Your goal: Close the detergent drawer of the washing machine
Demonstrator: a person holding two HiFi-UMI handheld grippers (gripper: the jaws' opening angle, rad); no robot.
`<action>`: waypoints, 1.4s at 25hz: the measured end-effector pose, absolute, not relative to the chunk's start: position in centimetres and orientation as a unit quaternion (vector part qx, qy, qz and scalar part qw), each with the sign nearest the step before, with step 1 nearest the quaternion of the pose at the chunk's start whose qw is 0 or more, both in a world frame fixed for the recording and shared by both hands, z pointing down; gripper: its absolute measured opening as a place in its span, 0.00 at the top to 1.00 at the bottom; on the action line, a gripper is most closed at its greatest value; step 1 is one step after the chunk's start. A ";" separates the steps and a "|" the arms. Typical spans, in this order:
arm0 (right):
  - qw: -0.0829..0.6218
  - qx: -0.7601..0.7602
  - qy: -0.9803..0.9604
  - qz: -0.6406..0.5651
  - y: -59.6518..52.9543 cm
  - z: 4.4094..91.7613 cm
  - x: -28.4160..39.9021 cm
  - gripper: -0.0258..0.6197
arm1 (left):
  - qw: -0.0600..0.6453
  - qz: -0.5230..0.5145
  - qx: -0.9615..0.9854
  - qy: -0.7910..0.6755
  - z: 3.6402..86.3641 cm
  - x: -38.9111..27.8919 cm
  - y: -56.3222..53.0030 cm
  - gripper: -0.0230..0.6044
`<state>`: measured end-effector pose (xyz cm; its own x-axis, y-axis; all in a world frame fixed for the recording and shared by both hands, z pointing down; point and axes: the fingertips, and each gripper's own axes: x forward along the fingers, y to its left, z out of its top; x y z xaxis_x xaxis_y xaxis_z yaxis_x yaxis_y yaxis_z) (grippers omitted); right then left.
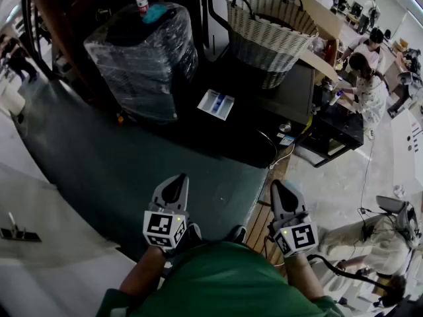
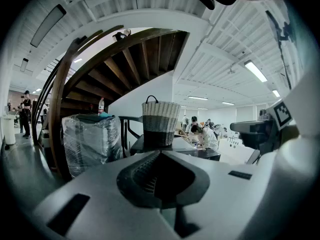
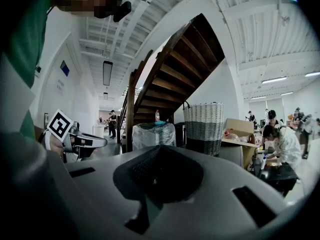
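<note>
A dark washing machine [image 1: 264, 121] stands ahead of me under a woven basket. Its white detergent drawer [image 1: 215, 104], with a blue part inside, sticks out of the front toward me. Both grippers hang low near my body, well short of the machine and touching nothing. My left gripper [image 1: 177, 181] has its jaws together and empty, and it is also shut in its own view [image 2: 160, 156]. My right gripper [image 1: 278, 189] points at the floor beside the machine, jaws shut and empty [image 3: 160, 153].
A plastic-wrapped block [image 1: 142, 58] with a bottle on top stands left of the machine. The grey-and-white basket [image 1: 268, 32] sits on the machine, a cardboard box [image 1: 324, 25] beside it. A wooden staircase [image 2: 100, 69] curves overhead. People [image 1: 363, 78] work at a table on the right; cables lie on the floor there.
</note>
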<state>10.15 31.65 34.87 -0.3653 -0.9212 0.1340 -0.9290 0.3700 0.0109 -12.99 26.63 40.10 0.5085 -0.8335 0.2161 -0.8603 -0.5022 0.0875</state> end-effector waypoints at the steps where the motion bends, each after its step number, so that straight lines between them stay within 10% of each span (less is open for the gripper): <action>1: 0.058 0.561 -0.825 0.032 31.6 34.9 10.0 0.94 | 0.093 0.073 0.864 -0.490 40.2 -13.2 26.5 0.93; 14: 0.056 0.578 -0.814 -0.003 30.0 34.2 5.3 0.94 | 0.080 0.067 0.876 -0.470 40.8 -17.5 24.4 0.93; 20: 0.215 0.558 -0.777 -0.195 28.7 33.4 0.3 0.94 | 0.083 0.059 0.892 -0.441 40.7 -20.1 22.8 0.93; 35: 0.128 0.608 -0.780 -0.076 21.7 35.5 -0.4 0.94 | 0.107 0.078 0.900 -0.415 45.7 -17.5 15.8 0.93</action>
